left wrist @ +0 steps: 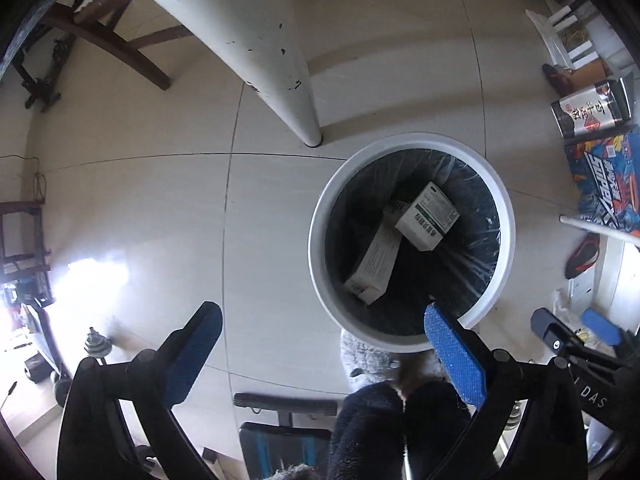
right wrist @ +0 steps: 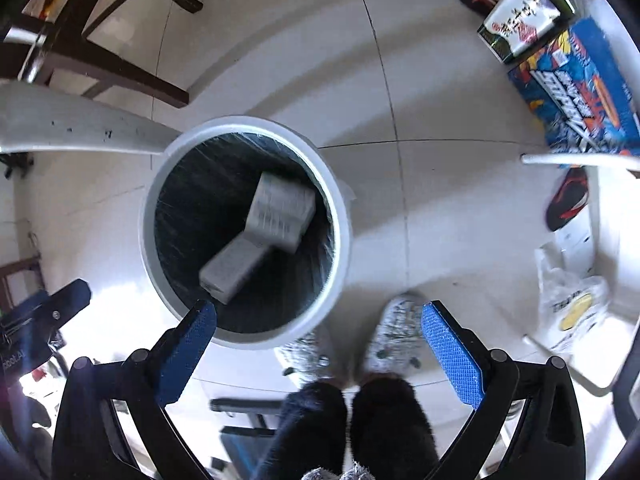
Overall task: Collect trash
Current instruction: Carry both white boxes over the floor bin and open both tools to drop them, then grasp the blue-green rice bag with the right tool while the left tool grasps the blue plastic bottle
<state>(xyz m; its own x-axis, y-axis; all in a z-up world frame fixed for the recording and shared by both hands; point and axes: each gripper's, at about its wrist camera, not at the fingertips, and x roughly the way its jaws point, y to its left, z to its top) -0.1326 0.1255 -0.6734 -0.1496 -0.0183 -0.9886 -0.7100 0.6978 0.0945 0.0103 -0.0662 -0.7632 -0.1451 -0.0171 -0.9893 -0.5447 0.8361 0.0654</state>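
We see the left gripper (left wrist: 322, 354) and right gripper (right wrist: 318, 354) spread wide, empty. In the bin (left wrist: 505, 216), two white printed boxes (left wrist: 427, 216); the longer box (left wrist: 374, 266) points toward 7 o'clock.

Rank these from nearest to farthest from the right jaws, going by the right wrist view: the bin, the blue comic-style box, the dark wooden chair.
1. Bin: nearest, on the floor just ahead and left of the open right gripper.
2. Blue box: farther, at upper right.
3. Chair: about as far, at upper left beyond the bin; too close to call against the box.
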